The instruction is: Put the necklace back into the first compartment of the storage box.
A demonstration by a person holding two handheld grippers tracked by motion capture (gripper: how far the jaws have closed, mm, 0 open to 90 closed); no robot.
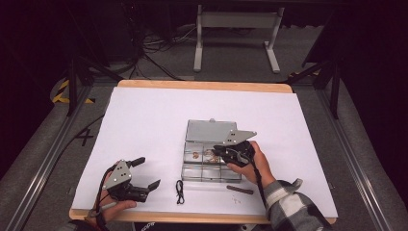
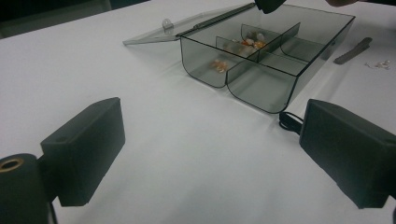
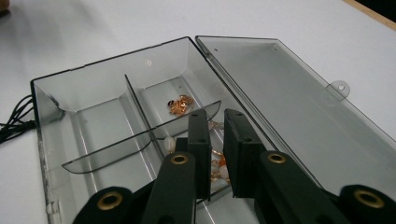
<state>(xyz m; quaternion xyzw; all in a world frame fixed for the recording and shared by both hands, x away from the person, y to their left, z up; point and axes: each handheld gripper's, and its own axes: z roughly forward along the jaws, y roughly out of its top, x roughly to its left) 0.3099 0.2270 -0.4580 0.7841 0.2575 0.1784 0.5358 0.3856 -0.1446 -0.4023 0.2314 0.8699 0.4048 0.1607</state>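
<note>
A clear grey box (image 1: 184, 166) with several compartments lies mid-table, its lid (image 1: 209, 130) folded flat open behind it. Small gold pieces (image 3: 180, 105) sit in one compartment and pale and orange beads (image 3: 219, 164) in the one beside it. My right gripper (image 3: 215, 121) points down into the bead compartment; its jaws stand a narrow gap apart with nothing seen between them. In the high view this right gripper (image 1: 216, 150) hovers over the box's middle row. My left gripper (image 1: 148, 173) rests near the front left of the table, wide open and holding nothing, facing the box (image 2: 261, 100).
A black looped cord (image 1: 179, 191) lies on the white sheet just left of the box's front corner. A dark flat clip (image 1: 239, 189) and a tiny pale trinket (image 2: 380, 64) lie in front of the box on the right. The wooden table edge (image 1: 192, 217) runs close behind my left hand.
</note>
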